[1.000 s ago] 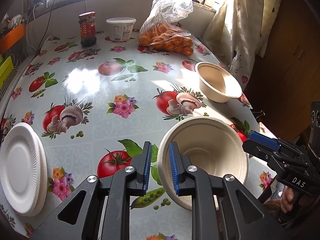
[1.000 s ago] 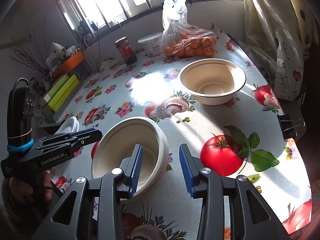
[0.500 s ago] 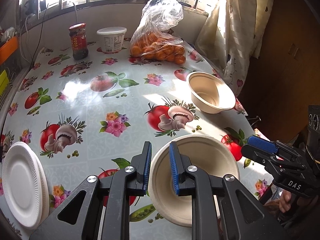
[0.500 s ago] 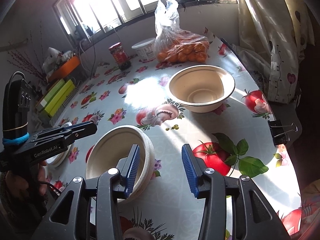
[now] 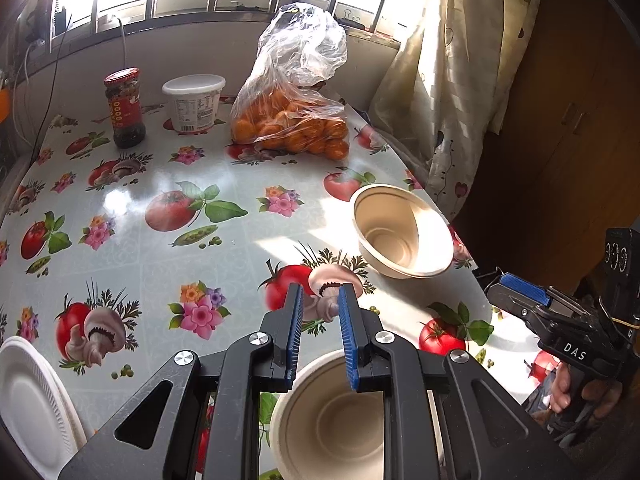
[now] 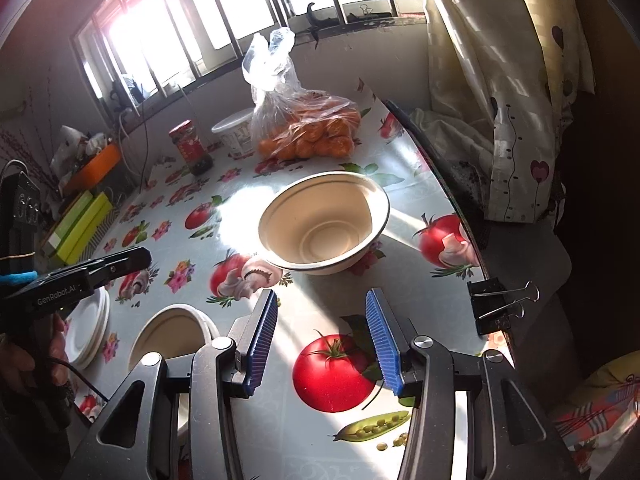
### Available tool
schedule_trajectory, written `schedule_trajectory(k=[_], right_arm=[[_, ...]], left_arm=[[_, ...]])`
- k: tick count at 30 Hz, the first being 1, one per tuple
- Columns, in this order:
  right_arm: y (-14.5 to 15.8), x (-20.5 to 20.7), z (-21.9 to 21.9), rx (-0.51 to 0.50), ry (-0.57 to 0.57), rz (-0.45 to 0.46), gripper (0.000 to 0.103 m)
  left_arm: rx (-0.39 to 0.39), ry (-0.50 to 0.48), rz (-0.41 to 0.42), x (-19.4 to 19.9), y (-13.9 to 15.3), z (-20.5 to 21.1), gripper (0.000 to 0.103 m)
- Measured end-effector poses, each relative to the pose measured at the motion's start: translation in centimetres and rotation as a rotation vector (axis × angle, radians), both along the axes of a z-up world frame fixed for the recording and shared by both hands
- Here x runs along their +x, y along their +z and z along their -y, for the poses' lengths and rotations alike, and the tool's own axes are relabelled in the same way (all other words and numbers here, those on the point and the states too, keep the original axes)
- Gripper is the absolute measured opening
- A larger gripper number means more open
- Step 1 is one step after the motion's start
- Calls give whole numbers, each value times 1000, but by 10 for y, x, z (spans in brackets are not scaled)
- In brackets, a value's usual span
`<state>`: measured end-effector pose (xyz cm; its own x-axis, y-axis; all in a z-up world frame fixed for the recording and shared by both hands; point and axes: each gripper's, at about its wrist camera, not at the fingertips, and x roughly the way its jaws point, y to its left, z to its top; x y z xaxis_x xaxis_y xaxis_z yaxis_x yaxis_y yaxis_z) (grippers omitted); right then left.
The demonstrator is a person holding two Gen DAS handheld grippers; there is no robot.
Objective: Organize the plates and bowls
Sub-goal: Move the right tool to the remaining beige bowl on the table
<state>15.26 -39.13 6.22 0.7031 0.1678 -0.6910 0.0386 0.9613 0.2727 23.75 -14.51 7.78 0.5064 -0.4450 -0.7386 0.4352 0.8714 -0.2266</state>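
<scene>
A glossy worktop [image 5: 168, 248] covered in oilcloth printed with tomatoes, mushrooms and flowers carries one crinkled clear bag of oranges [image 5: 292, 120], two round, smooth beige paper bowls, one short stack of white ridged paper plates [image 5: 32, 404], one white lidded tub [image 5: 194, 102] and one red-capped glass jar [image 5: 125, 108]. One bowl [image 6: 324, 224] sits near the worktop's right edge; the other bowl [image 5: 332, 420] rests just below the left gripper [image 5: 319, 336], whose ribbed blue jaws are nearly shut on nothing. The right gripper [image 6: 320, 344] has just been opening its jaws, with nothing between them, above a printed tomato.
</scene>
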Motion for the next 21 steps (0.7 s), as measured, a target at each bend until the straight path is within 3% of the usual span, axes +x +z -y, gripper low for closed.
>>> schedule_trajectory(k=[12, 21], right_arm=[[-11, 33, 30, 40, -30, -16, 46], [-29, 62, 33, 94, -21, -51, 46]], left_arm=[[7, -69, -29, 38, -8, 33, 19], [28, -67, -63, 46, -24, 36, 19]])
